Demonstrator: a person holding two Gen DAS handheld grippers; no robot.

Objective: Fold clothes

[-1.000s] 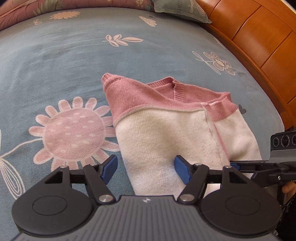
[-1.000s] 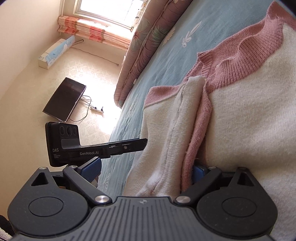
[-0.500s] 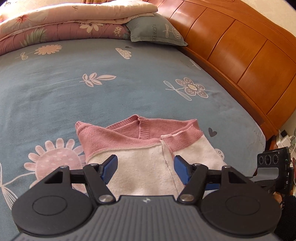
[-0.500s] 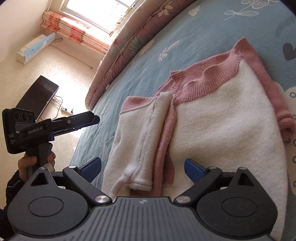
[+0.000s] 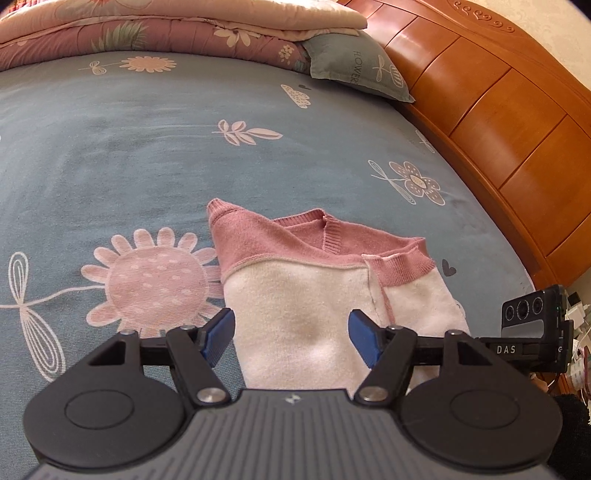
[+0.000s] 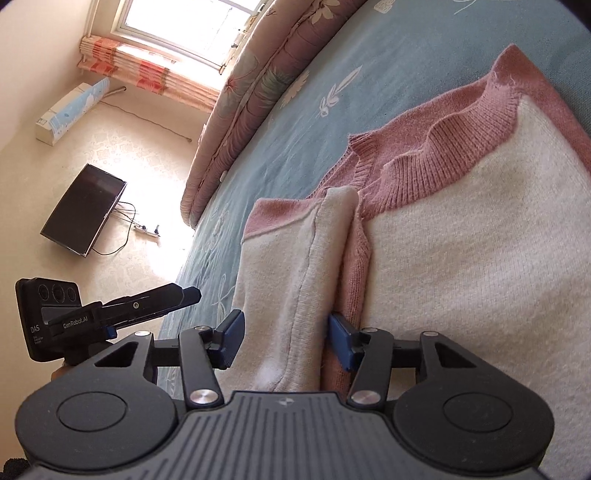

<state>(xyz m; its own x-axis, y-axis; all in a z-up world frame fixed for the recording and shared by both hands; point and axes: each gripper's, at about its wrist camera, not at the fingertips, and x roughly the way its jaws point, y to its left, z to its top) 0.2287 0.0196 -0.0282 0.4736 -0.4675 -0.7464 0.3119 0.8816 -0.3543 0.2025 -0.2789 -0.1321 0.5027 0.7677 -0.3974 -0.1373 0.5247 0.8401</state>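
Note:
A cream sweater (image 5: pixel 303 295) with pink collar and shoulders lies partly folded on the blue floral bedspread (image 5: pixel 147 155). My left gripper (image 5: pixel 291 334) is open, its blue pads over the sweater's near left part. The right gripper body shows at the right edge of this view (image 5: pixel 532 332). In the right wrist view the sweater (image 6: pixel 461 258) fills the right side. My right gripper (image 6: pixel 286 336) is open, its pads either side of the folded sleeve (image 6: pixel 314 277). The left gripper body shows at the left (image 6: pixel 92 317).
A wooden headboard (image 5: pixel 498 122) runs along the right. A grey pillow (image 5: pixel 358 66) and folded quilts (image 5: pixel 166 29) lie at the far end of the bed. In the right wrist view, a dark screen (image 6: pixel 83 214), power strip and window (image 6: pixel 192 26) sit beyond the bed edge.
Both grippers drew back from the sweater half a second ago, then came close again. The right gripper's pads now straddle the folded sleeve. The sweater has not moved.

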